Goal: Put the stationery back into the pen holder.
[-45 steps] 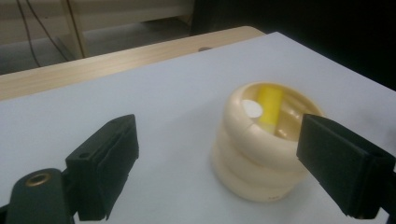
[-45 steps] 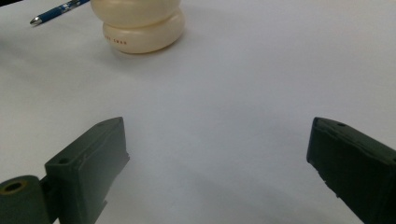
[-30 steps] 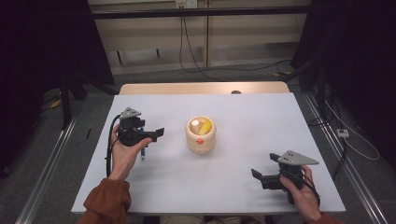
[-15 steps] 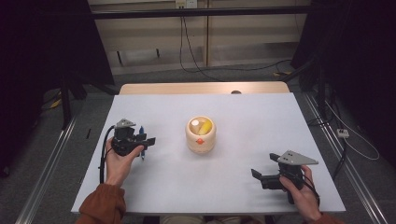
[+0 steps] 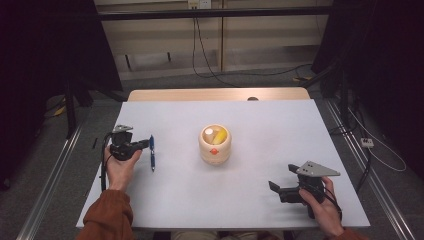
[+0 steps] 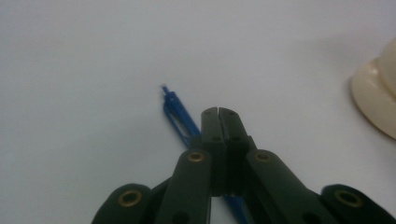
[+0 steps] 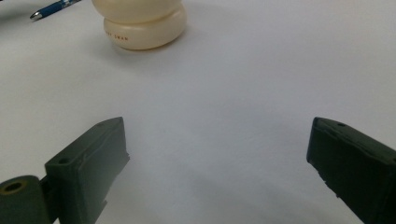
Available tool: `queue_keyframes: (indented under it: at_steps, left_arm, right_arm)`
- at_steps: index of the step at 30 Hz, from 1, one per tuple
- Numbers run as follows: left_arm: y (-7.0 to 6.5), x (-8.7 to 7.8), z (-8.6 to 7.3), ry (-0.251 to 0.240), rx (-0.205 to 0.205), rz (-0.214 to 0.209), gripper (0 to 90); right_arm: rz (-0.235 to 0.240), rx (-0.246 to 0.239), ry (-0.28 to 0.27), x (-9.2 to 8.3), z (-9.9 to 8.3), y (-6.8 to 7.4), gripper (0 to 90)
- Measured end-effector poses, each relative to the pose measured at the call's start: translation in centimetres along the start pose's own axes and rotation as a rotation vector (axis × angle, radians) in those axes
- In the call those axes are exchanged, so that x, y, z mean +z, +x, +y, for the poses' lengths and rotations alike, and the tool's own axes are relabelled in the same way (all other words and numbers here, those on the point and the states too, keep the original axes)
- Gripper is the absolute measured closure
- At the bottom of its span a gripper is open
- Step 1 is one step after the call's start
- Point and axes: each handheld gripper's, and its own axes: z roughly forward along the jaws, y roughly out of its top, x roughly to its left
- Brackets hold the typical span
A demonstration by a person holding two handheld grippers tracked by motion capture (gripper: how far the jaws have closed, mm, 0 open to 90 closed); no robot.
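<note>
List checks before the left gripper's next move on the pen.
1. Left gripper: jaws have just been closing and are now shut. Ok.
2. Pen pinched between them: cannot tell; it seems to pass under the shut jaws.
3. Pen lies flat on the table: ok.
4. Cup upright, apart from the pen: ok.
5. Right gripper open and empty, short of the cup: ok.

Pot base [image 7: 142, 37]: small reddish capital lettering on the cream bottom ring, well ahead of the right gripper's jaws and to their left; the end reads "SWAN", the first part is too small to read.
Pen [image 7: 51, 9]: no legible print.
</note>
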Motion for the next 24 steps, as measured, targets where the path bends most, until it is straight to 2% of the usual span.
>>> queue_keyframes:
  at_steps: [6, 10, 14, 19, 21, 24]
  left_arm:
    - [0.9, 1.5, 0.4, 0.015, -0.03, 0.056, 90.0]
    - [1.1, 2.4, 0.6, 0.022, -0.023, 0.098, 90.0]
    - [1.5, 3.4, 0.5, 0.043, -0.036, 0.117, 90.0]
    - [1.5, 4.1, 0.2, 0.079, -0.029, 0.133, 90.0]
    - [1.5, 4.2, 0.1, 0.072, -0.035, 0.128, 90.0]
    - [1.2, 4.5, 0.1, 0.081, -0.01, 0.134, 90.0]
  right_arm:
    - [0.001, -0.002, 0.001, 0.0, 0.0, 0.0, 4.8]
    - [0.0, 0.0, 0.001, 0.0, 0.0, 0.0, 4.9]
    - [0.002, -0.002, 0.001, 0.0, 0.0, 0.0, 4.9]
    - [0.002, -0.002, 0.004, 0.0, 0.0, -0.1, 4.9]
    - [0.003, 0.001, 0.004, 0.0, 0.0, 0.0, 4.9]
    - [0.005, -0.002, 0.006, 0.1, 0.0, 0.0, 4.9]
